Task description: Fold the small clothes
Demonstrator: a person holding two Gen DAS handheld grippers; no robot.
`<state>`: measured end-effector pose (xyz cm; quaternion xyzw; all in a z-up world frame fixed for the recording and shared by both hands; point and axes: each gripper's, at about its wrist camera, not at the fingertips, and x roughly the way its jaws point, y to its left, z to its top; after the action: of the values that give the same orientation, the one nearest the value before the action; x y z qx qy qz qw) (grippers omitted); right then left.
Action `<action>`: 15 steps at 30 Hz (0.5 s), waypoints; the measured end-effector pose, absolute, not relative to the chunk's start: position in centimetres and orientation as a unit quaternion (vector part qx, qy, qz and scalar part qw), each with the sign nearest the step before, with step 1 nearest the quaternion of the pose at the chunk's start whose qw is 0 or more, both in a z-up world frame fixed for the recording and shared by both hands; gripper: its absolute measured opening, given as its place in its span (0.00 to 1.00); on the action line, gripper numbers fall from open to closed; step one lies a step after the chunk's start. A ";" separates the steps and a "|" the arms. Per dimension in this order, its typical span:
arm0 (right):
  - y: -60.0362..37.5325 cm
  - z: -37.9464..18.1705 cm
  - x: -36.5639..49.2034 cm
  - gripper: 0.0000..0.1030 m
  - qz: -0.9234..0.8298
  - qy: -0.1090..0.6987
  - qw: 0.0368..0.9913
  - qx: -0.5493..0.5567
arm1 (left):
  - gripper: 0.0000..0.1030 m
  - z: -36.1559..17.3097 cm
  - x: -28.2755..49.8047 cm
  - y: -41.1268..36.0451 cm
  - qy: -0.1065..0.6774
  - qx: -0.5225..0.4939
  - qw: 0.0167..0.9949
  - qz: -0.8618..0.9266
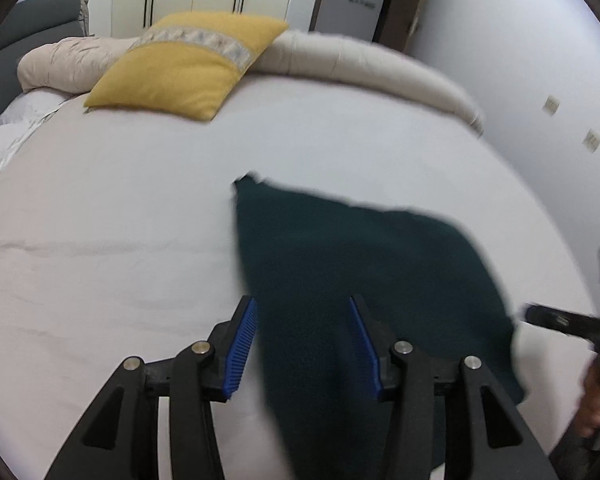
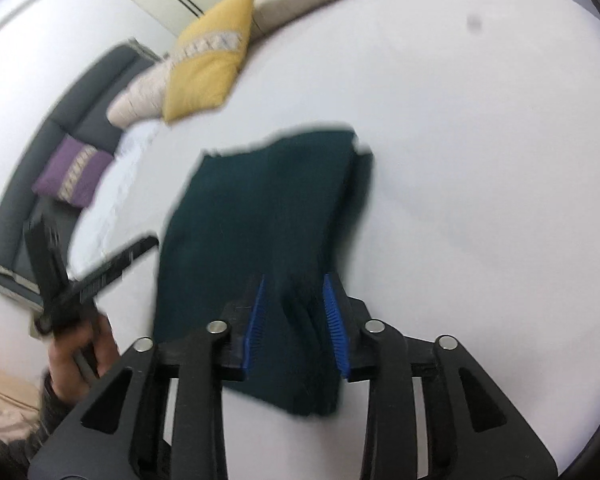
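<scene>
Soft, even indoor light; both views motion-blurred, with fisheye bending and dark vignetted corners.

bed (image 1: 120, 216) in a pale sheet, bearing a dark green garment (image 1: 360, 264) laid flat, a yellow pillow (image 1: 184, 64) and a rolled beige duvet (image 1: 360, 64) along the far edge

L (image 1: 303, 344) + R (image 2: 294, 324) grippers, jaws apart

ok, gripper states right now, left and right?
Left gripper: open, above the dark green garment, holding nothing.
Right gripper: open, above the same garment, holding nothing.
</scene>
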<state>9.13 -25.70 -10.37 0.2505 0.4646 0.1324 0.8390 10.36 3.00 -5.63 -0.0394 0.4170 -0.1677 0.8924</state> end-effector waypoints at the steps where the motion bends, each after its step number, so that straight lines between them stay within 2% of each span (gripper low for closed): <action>1: -25.6 -10.0 10.4 0.43 0.143 0.455 0.839 0.261 | 0.49 -5.2 10.3 2.6 0.409 -0.045 0.894 -0.179; 4: -24.8 -10.0 13.6 0.45 0.181 0.431 0.835 0.292 | 0.49 -5.6 11.4 0.2 0.416 -0.052 0.884 -0.208; 7: -24.3 -12.0 17.0 0.45 0.180 0.450 0.809 0.331 | 0.48 -8.3 13.4 -1.5 0.453 -0.044 0.868 -0.198; 9: -24.2 -13.7 18.8 0.41 0.157 0.469 0.806 0.325 | 0.48 -10.0 14.7 -1.8 0.467 -0.043 0.862 -0.192; 11: -24.4 -15.5 20.2 0.28 0.153 0.474 0.803 0.327 | 0.48 -10.3 15.2 -2.1 0.461 -0.036 0.865 -0.193; 13: -25.4 -16.2 21.2 0.23 0.149 0.462 0.797 0.358 | 0.48 -10.6 15.7 -1.9 0.458 -0.043 0.865 -0.199; 15: -26.4 -17.1 21.5 0.14 0.147 0.456 0.790 0.383 | 0.48 -11.2 16.2 -1.8 0.454 -0.048 0.865 -0.207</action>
<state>21.51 -26.42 -17.13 0.3829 0.4559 0.1471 0.7899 16.21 -1.76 -11.17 -0.0483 0.4544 -0.2067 0.8651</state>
